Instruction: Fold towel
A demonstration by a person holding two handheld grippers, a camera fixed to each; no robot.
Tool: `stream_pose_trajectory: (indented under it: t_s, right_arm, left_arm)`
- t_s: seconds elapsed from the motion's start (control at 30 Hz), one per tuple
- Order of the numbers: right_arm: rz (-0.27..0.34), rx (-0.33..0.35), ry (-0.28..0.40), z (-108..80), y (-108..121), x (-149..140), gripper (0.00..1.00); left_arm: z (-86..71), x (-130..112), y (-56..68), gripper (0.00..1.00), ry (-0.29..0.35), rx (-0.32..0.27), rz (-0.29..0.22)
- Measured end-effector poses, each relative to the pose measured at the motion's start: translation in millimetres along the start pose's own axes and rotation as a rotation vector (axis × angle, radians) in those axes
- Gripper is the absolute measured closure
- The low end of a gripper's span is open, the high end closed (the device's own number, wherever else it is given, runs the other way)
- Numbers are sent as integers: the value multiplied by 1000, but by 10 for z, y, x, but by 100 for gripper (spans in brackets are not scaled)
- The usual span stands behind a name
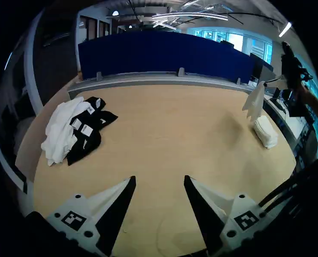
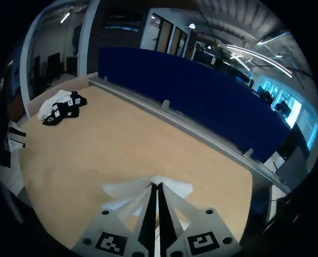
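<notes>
The right gripper (image 2: 157, 185) pinches a white towel (image 2: 178, 187) above the table (image 2: 116, 141), while the left gripper (image 1: 159, 177) hangs spread, well apart from the cloth pile (image 1: 71, 128).

Matt, smooth wood-look table (image 1: 172, 128); soft white cloth towel (image 2: 178, 186); crumpled white and black cloth pile (image 1: 73, 126); matt blue fabric divider (image 1: 159, 53); left gripper (image 1: 159, 177) in matt white plastic, black inner finger faces.
</notes>
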State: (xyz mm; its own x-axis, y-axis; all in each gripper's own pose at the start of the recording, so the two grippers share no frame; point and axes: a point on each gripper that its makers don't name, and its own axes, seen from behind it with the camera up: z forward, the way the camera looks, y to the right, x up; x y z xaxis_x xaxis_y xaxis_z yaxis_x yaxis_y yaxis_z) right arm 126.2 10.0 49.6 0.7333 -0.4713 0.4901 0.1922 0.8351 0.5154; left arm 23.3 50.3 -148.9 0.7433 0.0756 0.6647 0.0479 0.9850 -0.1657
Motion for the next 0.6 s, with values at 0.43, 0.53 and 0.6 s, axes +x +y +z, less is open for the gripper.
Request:
stream_pose_trajectory:
  t_s: [0.43, 0.53, 0.6]
  right_arm:
    - [32, -52, -35, -7, 553, -203, 98]
    - [43, -58, -43, -21, 597, -281, 98]
    - [50, -63, -48, -39, 618, -335, 98]
  left_arm:
    - [50, 49, 114, 17, -7, -2, 16]
    - [62, 50, 136, 17, -8, -2, 19]
    - [72, 51, 150, 17, -9, -3, 21]
